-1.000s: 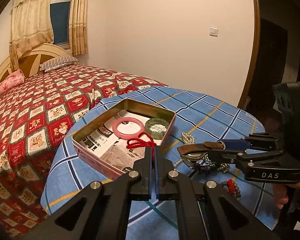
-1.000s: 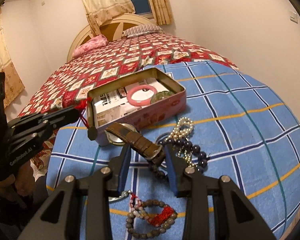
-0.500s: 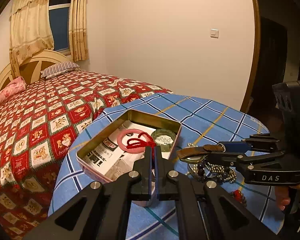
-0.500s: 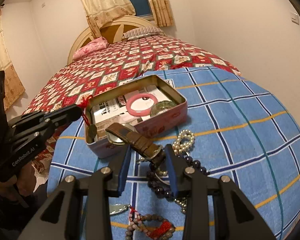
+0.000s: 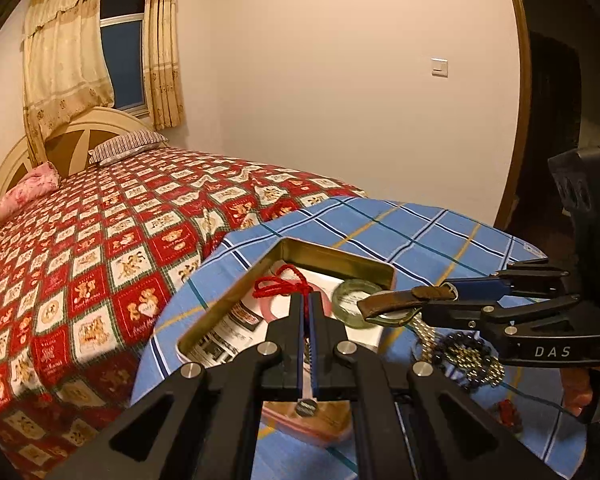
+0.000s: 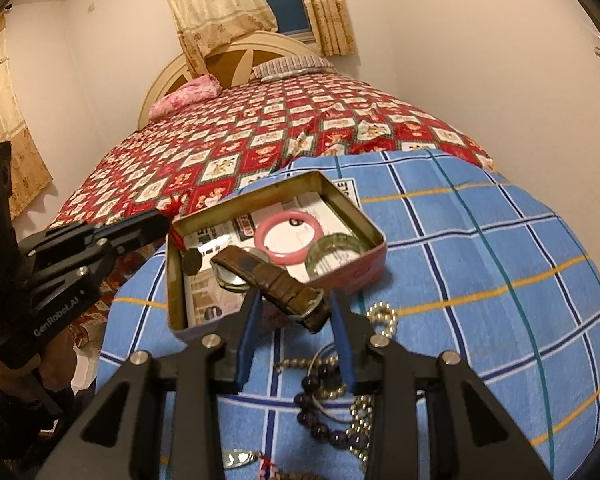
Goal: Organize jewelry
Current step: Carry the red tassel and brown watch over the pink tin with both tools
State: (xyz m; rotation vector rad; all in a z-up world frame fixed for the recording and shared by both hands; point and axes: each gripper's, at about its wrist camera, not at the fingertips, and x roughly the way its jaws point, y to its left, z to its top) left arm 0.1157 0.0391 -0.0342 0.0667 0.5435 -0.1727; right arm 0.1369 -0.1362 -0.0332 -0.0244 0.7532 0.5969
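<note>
My right gripper clamps the brown-strapped watch, its long axis reaching far-left over the tin. My left gripper pinches the red cord above the tin's left wall.

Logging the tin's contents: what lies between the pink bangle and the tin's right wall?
A green bangle, beside the pink bangle inside the tin; the right wrist view shows it.
</note>
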